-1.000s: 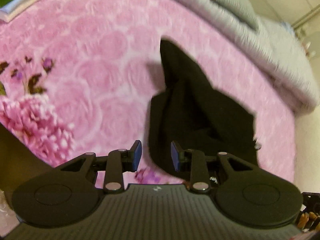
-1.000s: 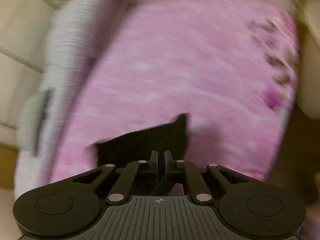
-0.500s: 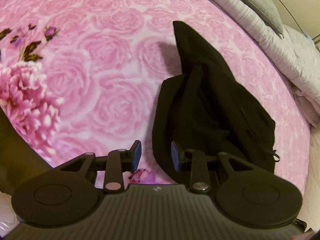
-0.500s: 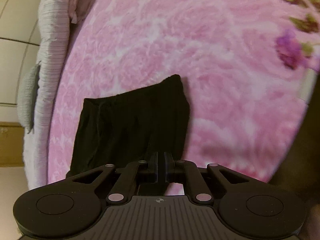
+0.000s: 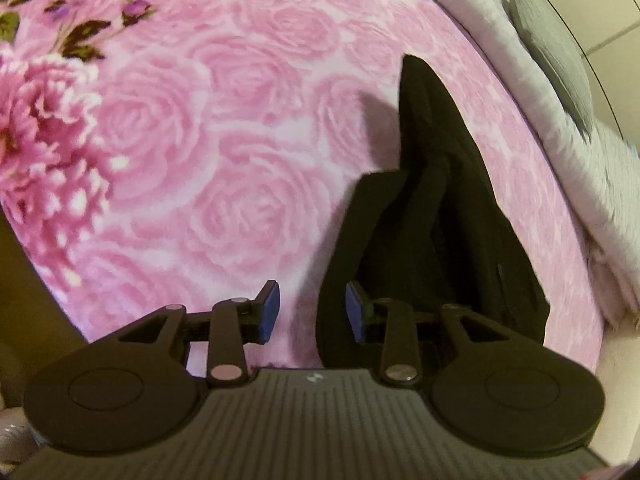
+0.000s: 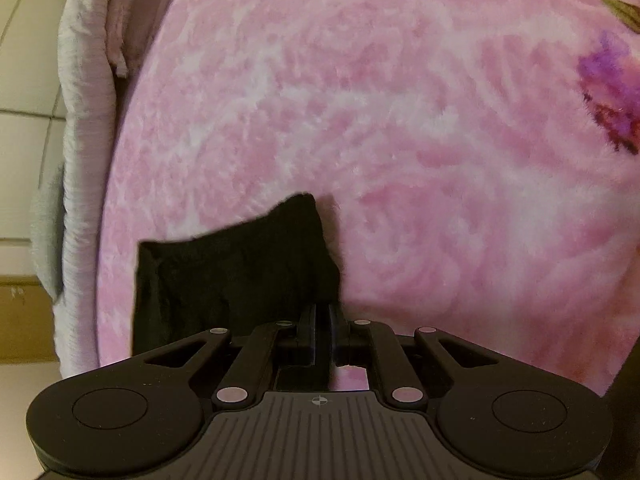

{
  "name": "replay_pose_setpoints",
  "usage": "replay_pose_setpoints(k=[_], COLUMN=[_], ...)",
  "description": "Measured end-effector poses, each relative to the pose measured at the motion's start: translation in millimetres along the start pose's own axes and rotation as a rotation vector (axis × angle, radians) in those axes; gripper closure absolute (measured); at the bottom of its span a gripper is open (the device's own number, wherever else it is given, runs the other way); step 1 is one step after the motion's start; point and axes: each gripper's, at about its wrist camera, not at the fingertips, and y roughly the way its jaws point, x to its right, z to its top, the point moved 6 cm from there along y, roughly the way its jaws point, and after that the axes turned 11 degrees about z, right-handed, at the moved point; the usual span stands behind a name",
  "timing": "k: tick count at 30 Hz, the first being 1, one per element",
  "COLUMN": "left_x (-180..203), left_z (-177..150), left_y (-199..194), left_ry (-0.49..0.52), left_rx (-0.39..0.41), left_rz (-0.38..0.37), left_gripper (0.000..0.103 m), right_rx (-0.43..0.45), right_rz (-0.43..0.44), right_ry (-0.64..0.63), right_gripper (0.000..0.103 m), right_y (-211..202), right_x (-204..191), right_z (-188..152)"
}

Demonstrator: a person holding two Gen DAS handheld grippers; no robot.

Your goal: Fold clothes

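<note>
A black garment (image 5: 436, 216) lies bunched on the pink rose-patterned blanket (image 5: 224, 152), its far end raised into a peak. My left gripper (image 5: 313, 312) is open at the garment's near left edge; the right blue pad (image 5: 354, 312) sits over the cloth, the left pad (image 5: 269, 312) over the blanket. In the right wrist view the same black garment (image 6: 236, 276) hangs from my right gripper (image 6: 322, 328), whose fingers are shut on its near edge.
A grey-white ribbed quilt (image 5: 532, 92) with a grey pillow (image 5: 556, 52) borders the blanket on the far right. The same quilt (image 6: 84, 140) runs down the left in the right wrist view. Dark flower prints (image 5: 76, 36) mark the blanket's far left.
Both grippers have come in closer over the blanket. The right gripper stays shut on the garment, which now looks smaller and more gathered. The left gripper stays open beside it.
</note>
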Motion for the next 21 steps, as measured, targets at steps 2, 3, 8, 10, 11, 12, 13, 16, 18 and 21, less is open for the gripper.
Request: replay_pose_setpoints(k=[2,3,8,10,11,12,13,16,18,21], left_x=[-2,-1,5,10,13,16,18,25,29,33], left_z=[6,10,26,32,36,40,43,52,56,59], left_y=[7,11,31,39,44,49,54,67,77,92], left_ry=[-0.020,-0.018,-0.001,0.011,0.018,0.024,0.027,0.017,-0.003,-0.026], left_rx=[0.004,0.003,-0.010,-0.015,-0.017,-0.020,-0.024,-0.043,-0.069,-0.100], left_rz=[-0.012,-0.019,-0.056,-0.076,-0.086,-0.092,-0.096,-0.142,-0.183,-0.213], left_gripper=[0.070,0.070,0.069,0.069,0.069,0.068,0.068,0.067,0.065,0.065], right_rx=[0.022,0.029,0.057,0.066,0.069,0.074,0.080,0.113,0.135,0.159], right_rz=[0.024,0.026,0.002,-0.011,-0.020,-0.027,-0.030,-0.021,0.001,0.026], right_ry=[0.011,0.017,0.043,0.050,0.051,0.052,0.054,0.077,0.092,0.094], right_gripper=[0.095,0.095,0.095,0.095,0.095,0.095,0.095,0.084,0.008,0.000], right_y=[-5,-7,-17,-20,-20,-21,-22,-24,-24,-24], right_x=[1,1,6,7,7,6,6,8,7,4], right_z=[2,2,3,3,2,2,2,2,2,1])
